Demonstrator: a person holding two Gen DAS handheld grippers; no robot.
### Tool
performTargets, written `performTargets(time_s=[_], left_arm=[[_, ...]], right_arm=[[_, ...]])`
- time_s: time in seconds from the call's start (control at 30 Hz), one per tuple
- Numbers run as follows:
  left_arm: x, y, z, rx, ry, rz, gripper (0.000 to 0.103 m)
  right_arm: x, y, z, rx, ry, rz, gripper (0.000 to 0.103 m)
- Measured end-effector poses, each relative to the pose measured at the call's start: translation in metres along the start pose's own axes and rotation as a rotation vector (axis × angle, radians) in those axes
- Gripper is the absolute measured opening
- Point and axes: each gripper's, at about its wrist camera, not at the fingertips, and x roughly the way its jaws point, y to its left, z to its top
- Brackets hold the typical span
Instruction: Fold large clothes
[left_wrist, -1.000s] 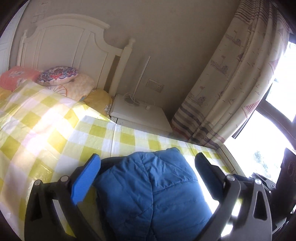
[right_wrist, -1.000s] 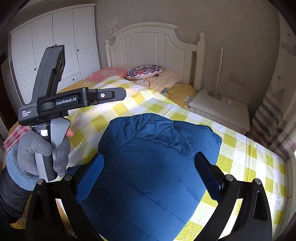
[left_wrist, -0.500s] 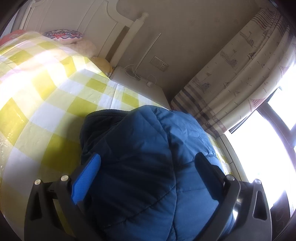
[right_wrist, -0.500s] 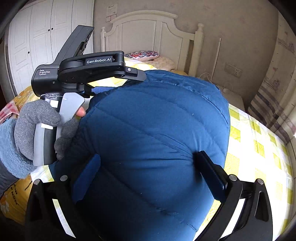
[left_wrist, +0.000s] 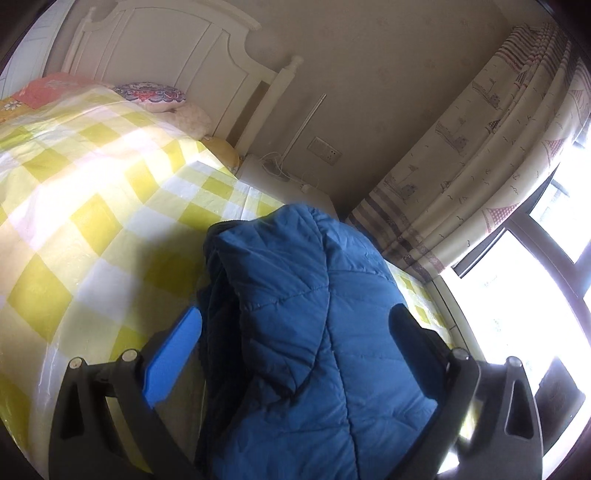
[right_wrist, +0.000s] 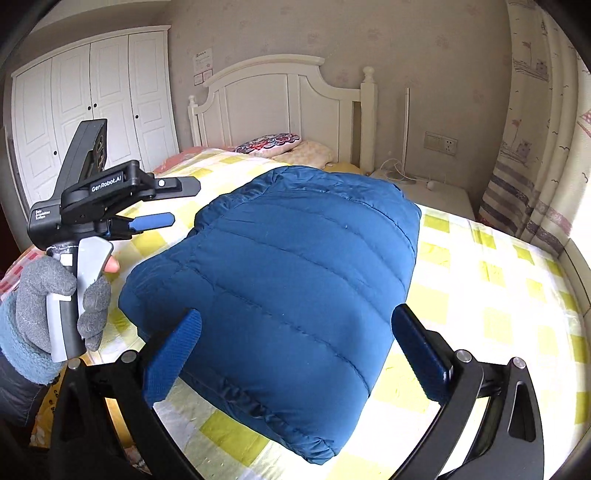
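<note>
In the left wrist view, the left gripper (left_wrist: 293, 326) had its jaws spread wide, holding nothing, with the folded blue padded jacket (left_wrist: 314, 332) lying between and beyond them on the bed (left_wrist: 92, 221). The jacket sat near the right edge of the yellow-and-white checked bedcover, its stacked layers showing along its left side. Farther off were the white headboard (left_wrist: 177, 48), a patterned cushion (left_wrist: 149, 94), a white nightstand (left_wrist: 280, 181) and, at the right, a printed curtain (left_wrist: 480, 166) beside a bright window. In the right wrist view, the right gripper (right_wrist: 295, 332) also had its jaws spread apart and empty, one on each side of the near end of the jacket (right_wrist: 295, 277), which lay as a thick folded bundle on the bed (right_wrist: 480, 295), running from near left toward far right. At the left, the left gripper (right_wrist: 168, 203) was held in a grey-gloved hand (right_wrist: 48, 299) above the bedcover, just left of the jacket and apart from it, its jaws open. A white wardrobe (right_wrist: 92, 110) stood against the far left wall.
</note>
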Motion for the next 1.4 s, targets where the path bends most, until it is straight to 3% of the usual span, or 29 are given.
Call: performTargets(time_s=[0.07,0.13,0.23,0.4,0.63,0.8,1.0,1.13,1.27,1.37,1.4], left_arm=[[0.016,0.002,-0.02,0.027,0.068,0.078,0.101],[0.03,0.014,-0.039,-0.004,0.104,0.063,0.101],[0.034,0.032,-0.051,-0.087,0.091,-0.005,0.101],[0.028,0.016,-0.053,0.007,0.051,0.085,0.101],[0.024,0.018,-0.057,0.017,0.03,0.087,0.101],[0.021,0.016,-0.059,0.029,0.026,0.088,0.101],[0.015,0.019,-0.058,0.035,0.035,0.074,0.101],[0.014,0.021,-0.057,0.035,0.047,0.071,0.101],[0.017,0.029,-0.055,-0.021,0.085,0.033,0.101],[0.026,0.06,-0.048,-0.215,0.208,-0.135,0.101],[0.025,0.064,-0.045,-0.225,0.213,-0.141,0.101]], right_arm=[[0.017,0.004,-0.016,-0.015,0.087,-0.024,0.099],[0.031,-0.003,-0.03,0.032,0.146,0.011,0.099],[0.035,-0.01,-0.038,0.062,0.141,0.04,0.099],[0.035,-0.007,-0.041,0.057,0.146,0.027,0.099],[0.036,-0.018,-0.04,0.11,0.173,0.052,0.099],[0.026,-0.033,-0.037,0.205,0.213,0.129,0.099],[0.018,-0.094,-0.027,0.563,0.092,0.409,0.099],[0.046,-0.116,-0.017,0.613,0.144,0.407,0.099],[0.084,-0.117,-0.011,0.617,0.265,0.451,0.099],[0.094,-0.119,-0.006,0.62,0.294,0.479,0.099],[0.096,-0.12,-0.005,0.617,0.304,0.49,0.099]])
